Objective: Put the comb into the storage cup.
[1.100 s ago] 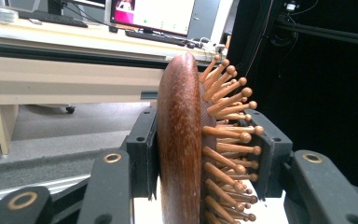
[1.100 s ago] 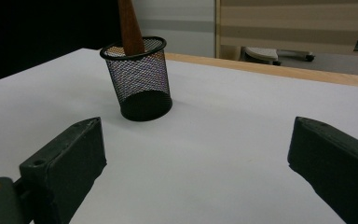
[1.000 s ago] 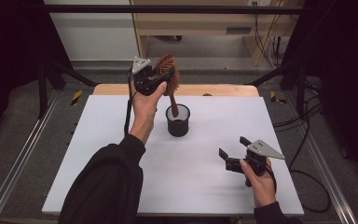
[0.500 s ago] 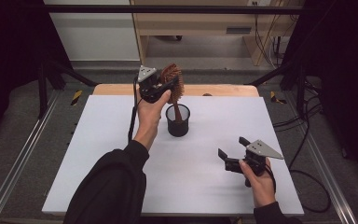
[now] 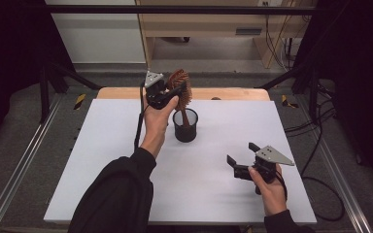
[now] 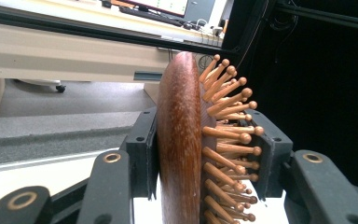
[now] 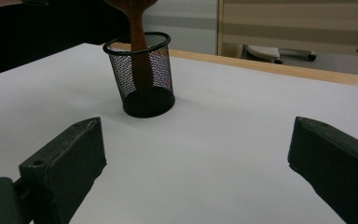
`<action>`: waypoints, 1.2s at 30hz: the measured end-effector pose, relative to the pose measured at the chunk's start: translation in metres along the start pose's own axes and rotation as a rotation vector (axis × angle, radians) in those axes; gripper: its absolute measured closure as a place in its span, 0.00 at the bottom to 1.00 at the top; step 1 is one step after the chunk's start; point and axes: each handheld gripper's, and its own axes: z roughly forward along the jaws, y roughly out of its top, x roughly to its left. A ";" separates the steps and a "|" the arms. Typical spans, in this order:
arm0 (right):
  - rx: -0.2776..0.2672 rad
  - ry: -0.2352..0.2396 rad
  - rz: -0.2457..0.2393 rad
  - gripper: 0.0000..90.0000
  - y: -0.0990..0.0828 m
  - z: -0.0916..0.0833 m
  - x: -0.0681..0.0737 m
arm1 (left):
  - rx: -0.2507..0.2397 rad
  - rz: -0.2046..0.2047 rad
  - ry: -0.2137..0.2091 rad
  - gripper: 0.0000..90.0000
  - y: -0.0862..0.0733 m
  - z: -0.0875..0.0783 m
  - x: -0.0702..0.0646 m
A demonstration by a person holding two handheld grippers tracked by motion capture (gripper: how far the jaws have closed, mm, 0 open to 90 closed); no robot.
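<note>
Two grippers here: the left gripper (image 5: 175, 91) is clamped on a wooden hairbrush (image 5: 180, 90) by its head, handle down inside the mesh cup (image 5: 185, 126) mid-table. The right gripper (image 5: 241, 158) sits jaws apart, holding nothing, with lots of bare white table (image 5: 102, 160) around and well off the edges.

Lab recording bay, black curtains (image 5: 9, 58), metal frame rails (image 5: 24, 160), trailing cables (image 5: 320, 145), white table (image 5: 213, 194)
</note>
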 end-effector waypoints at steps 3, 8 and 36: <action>0.002 -0.003 -0.001 0.05 0.000 0.000 0.000 | 0.002 -0.004 -0.001 0.57 -0.001 0.001 -0.001; 0.002 -0.002 -0.004 0.05 0.000 0.000 0.000 | 0.011 0.001 -0.002 0.57 -0.004 0.003 -0.002; 0.006 -0.003 -0.014 0.05 0.000 0.001 0.000 | 0.024 -0.015 -0.012 0.57 -0.012 0.007 -0.002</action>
